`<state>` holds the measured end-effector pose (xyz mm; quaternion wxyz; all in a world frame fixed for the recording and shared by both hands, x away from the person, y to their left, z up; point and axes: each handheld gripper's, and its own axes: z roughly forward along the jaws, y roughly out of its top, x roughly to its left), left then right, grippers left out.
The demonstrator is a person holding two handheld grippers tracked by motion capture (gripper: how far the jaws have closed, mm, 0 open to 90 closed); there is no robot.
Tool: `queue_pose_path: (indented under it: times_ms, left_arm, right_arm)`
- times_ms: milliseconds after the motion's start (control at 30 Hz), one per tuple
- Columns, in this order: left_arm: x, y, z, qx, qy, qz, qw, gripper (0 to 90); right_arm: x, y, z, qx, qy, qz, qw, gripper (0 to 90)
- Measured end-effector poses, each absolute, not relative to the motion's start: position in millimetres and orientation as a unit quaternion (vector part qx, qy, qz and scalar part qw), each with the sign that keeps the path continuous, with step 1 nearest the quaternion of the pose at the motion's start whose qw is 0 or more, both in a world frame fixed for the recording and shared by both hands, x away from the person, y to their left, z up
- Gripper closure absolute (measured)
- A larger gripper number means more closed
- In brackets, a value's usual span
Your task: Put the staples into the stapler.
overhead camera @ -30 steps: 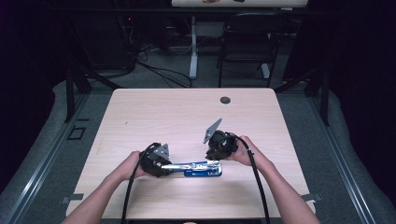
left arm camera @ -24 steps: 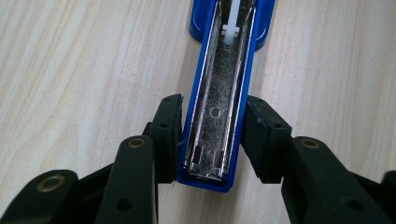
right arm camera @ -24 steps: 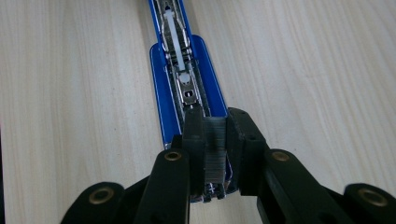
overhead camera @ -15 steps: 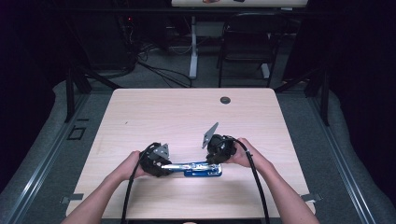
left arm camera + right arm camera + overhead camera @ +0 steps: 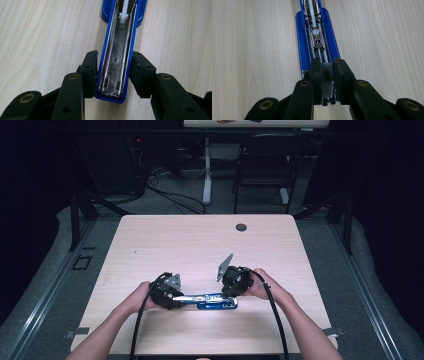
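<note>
While the left claw (image 5: 113, 72) clamps the lid of the opened blue stapler (image 5: 117, 52) flat on the desk (image 5: 200, 245), the right claw (image 5: 327, 75) pinches a staple strip (image 5: 327, 82) over the magazine channel directly beneath it, so loading looks underway, with seating and closing left.

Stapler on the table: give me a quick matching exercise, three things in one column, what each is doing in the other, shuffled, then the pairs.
Things:
1. left tool
2. right tool
3. stapler

States:
A. lies opened out flat on the table
B. pinches a strip of staples over the tray
C. clamps the sides of the blue lid

Pairs: 1-C, 2-B, 3-A
</note>
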<state>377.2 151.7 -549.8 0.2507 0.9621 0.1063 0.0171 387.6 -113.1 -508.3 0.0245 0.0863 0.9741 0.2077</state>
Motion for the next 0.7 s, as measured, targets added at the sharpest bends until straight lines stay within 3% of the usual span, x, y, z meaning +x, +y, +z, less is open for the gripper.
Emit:
queue_pose_path:
  times_ms: [700]
  left_arm:
    - [377.2, 151.6, -549.9, 0.962, 0.107, 0.017, 0.249, 59.8]
  right_arm:
    - [387.6, -113.3, -510.1, 0.069, 0.975, 0.207, 0.029, 78.7]
